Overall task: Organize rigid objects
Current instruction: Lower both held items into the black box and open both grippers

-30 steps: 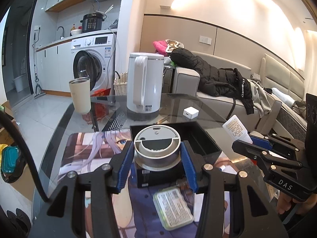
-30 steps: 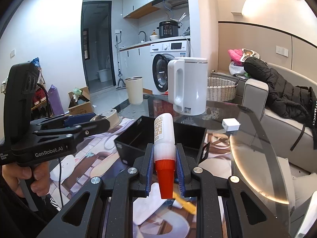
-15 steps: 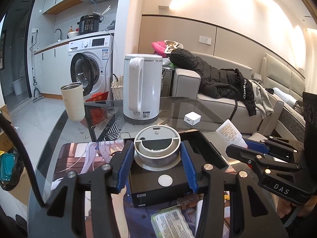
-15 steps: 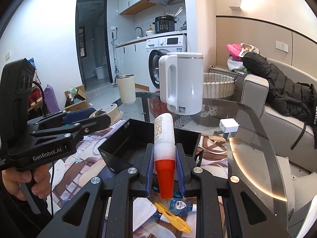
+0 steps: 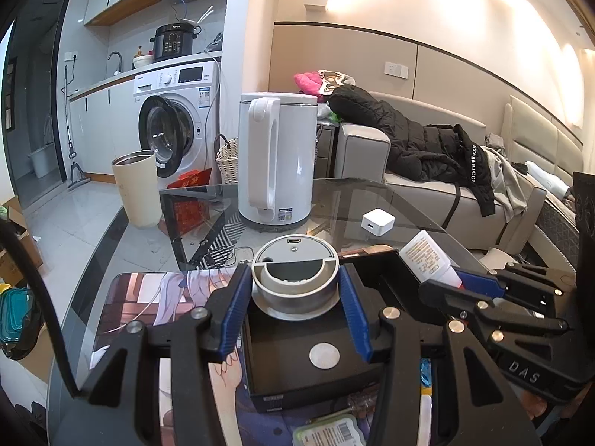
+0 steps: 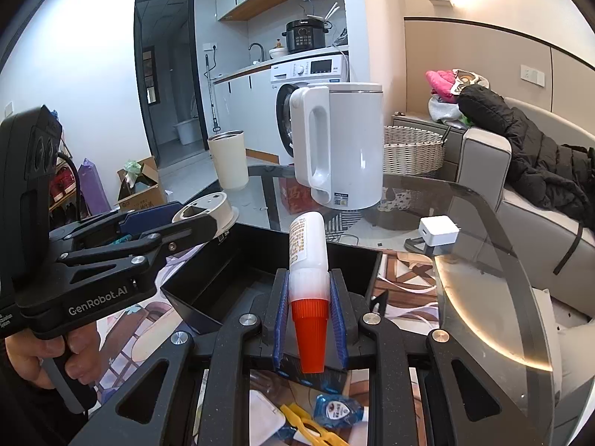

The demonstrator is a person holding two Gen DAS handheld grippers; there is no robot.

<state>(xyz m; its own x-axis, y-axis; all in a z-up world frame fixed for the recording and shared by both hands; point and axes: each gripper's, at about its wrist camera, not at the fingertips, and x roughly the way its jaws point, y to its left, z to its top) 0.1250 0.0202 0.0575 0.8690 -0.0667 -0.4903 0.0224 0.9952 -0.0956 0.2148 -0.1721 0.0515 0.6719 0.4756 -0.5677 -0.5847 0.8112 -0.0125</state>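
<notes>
Gripping a round grey lid, the left gripper has its 2 blue pads pressed against the lid's sides and holds it over the near-left part of a black box. The lid is tilted toward the camera, showing a dark crescent opening on top and a metal rim below. A silver disc lies on the box floor just under the lid.

The right gripper is clamped narrow on a white glue bottle at the collar above its orange cap; the cap points back at the camera and the bottle's base sticks out over the box. In the left view the bottle sits at the box's right edge.

Both tools hang above the box, the left gripper to the bottle's left. The box stands on a printed mat on a glass table. Behind it are a white kettle, a cream cup and a small white charger. Nearer the camera lie a labelled green case, a yellow clip and a blue packet. A hand grips the left tool's handle.
</notes>
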